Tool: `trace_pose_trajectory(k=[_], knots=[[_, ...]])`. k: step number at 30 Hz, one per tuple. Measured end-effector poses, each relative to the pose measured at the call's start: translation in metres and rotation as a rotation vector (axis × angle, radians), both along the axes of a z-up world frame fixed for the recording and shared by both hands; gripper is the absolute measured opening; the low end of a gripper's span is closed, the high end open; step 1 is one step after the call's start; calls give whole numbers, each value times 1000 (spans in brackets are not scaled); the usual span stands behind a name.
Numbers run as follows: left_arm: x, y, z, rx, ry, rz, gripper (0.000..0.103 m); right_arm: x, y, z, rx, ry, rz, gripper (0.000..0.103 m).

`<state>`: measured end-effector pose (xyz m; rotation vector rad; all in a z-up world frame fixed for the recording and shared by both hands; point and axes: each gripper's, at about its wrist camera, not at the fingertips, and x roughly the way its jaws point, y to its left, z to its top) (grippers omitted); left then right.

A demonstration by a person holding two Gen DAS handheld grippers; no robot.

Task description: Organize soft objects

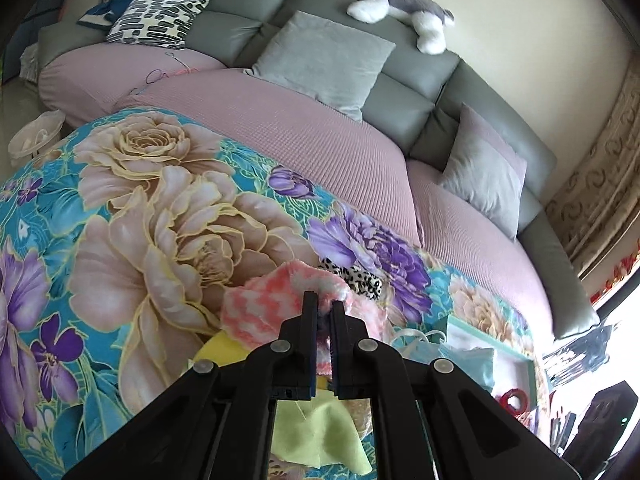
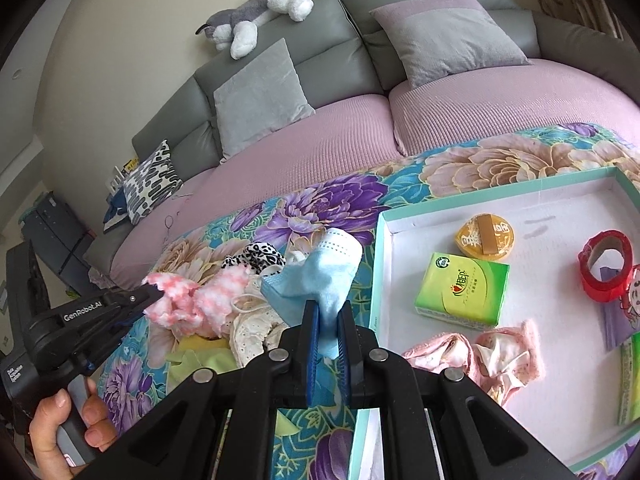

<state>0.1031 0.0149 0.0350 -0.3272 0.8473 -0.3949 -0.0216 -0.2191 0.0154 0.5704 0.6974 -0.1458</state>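
My left gripper is shut on a fluffy pink-and-white sock, held over a pile of soft things on the floral cloth; the sock also shows in the right wrist view, pinched by the left gripper. My right gripper is shut on a blue face mask, lifted just left of the teal-rimmed white tray. The pile holds a leopard-print scrunchie, a cream lace piece and a yellow-green cloth. A pink cloth lies in the tray.
The tray also holds a green tissue pack, a round yellow tin and a red tape roll. Behind stands a sofa with pink seats, grey cushions and a plush husky.
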Motion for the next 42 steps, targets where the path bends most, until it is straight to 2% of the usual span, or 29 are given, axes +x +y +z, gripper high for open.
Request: trace_pose_trajectory(k=[4, 7, 10, 18, 20, 25, 26, 27, 30, 36, 42], knots=[[2, -14, -10, 32, 26, -23, 5, 0, -2, -3, 10, 14, -5, 10], [6, -20, -20, 26, 63, -43, 8, 1, -3, -5, 17, 23, -6, 10], [8, -27, -25, 46, 80, -52, 14, 1, -5, -6, 23, 28, -7, 10], [6, -46, -33, 132, 78, -75, 45, 2, -7, -9, 38, 40, -9, 10], [6, -52, -34, 156, 70, -81, 47, 2, -8, -10, 43, 44, -11, 10], [5, -68, -36, 239, 39, -89, 47, 2, -11, -11, 53, 49, -16, 10], [5, -69, -36, 247, 35, -90, 41, 2, -12, -12, 54, 51, -17, 10], [6, -70, -37, 248, 36, -92, 28, 1, -12, -12, 56, 52, -18, 10], [8, -67, -39, 247, 45, -85, 17, 1, -12, -12, 58, 53, -18, 10], [9, -51, -35, 161, 51, -62, 13, -2, -13, -8, 57, 21, -21, 10], [1, -40, -10, 103, -19, -52, 13, -11, -12, 8, 32, -46, -19, 10]])
